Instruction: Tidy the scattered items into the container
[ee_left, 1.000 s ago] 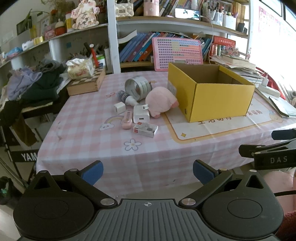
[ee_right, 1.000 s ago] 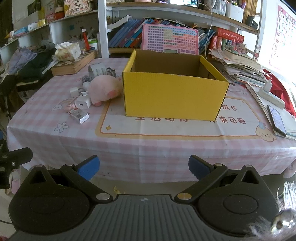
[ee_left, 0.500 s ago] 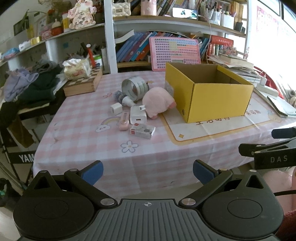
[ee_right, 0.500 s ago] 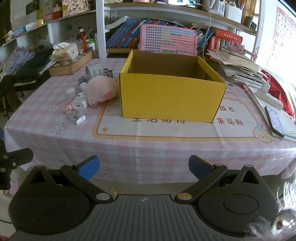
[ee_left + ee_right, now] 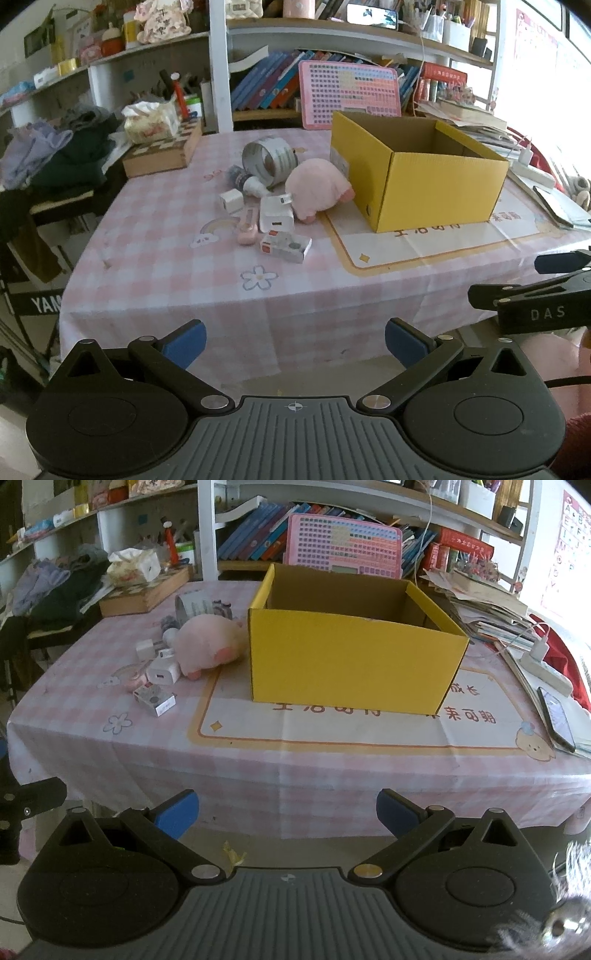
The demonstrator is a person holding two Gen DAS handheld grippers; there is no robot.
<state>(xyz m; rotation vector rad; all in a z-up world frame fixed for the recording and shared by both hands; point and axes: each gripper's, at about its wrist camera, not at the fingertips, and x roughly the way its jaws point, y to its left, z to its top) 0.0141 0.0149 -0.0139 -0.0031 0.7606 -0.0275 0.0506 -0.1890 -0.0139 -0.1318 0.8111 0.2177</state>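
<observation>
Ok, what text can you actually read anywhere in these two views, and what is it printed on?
"DAS": on the right claw's black body.
"YAM", cut off: black band at the left edge.
Alphabet letters: wall poster, mostly blurred.
Chinese characters on the table mat: upside down, unreadable.
Small carton, book spines: too small.
</observation>
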